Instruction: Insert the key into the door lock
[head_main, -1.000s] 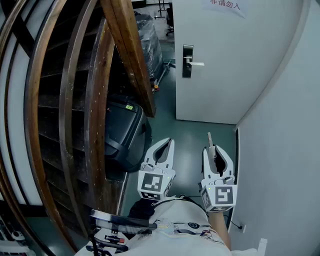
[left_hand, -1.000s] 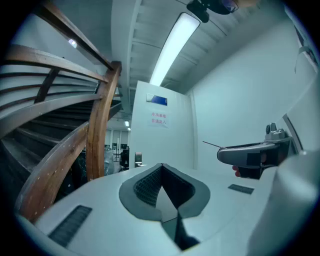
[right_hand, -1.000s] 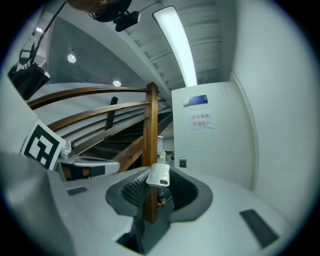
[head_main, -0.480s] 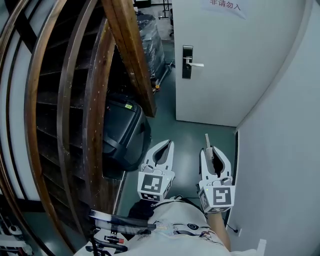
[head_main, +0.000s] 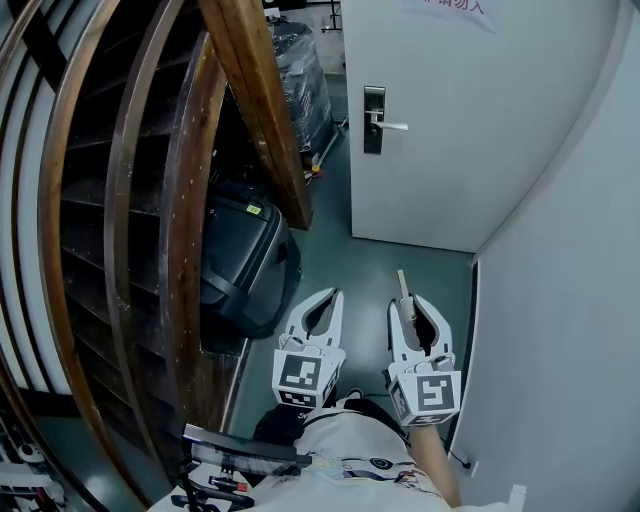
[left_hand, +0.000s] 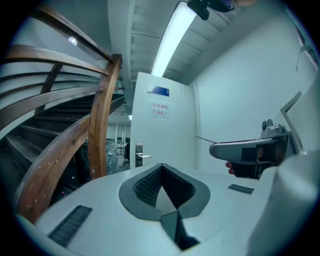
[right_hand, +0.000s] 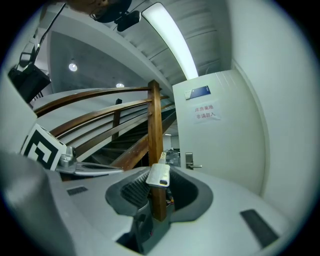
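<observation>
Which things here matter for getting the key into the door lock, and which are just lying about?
For the job:
key, clamped in the right gripper
door lock
door handle
white door

Just about:
black case
wooden stair rail
wrapped stack
left gripper, shut and empty

White paper sign (right_hand: 205, 112) on door (right_hand: 225, 145): two lines of red Chinese characters, too small to read. Blue plate (right_hand: 197, 92) above it: unreadable. Small label (head_main: 254, 209) on black bin (head_main: 235, 265): unreadable.
</observation>
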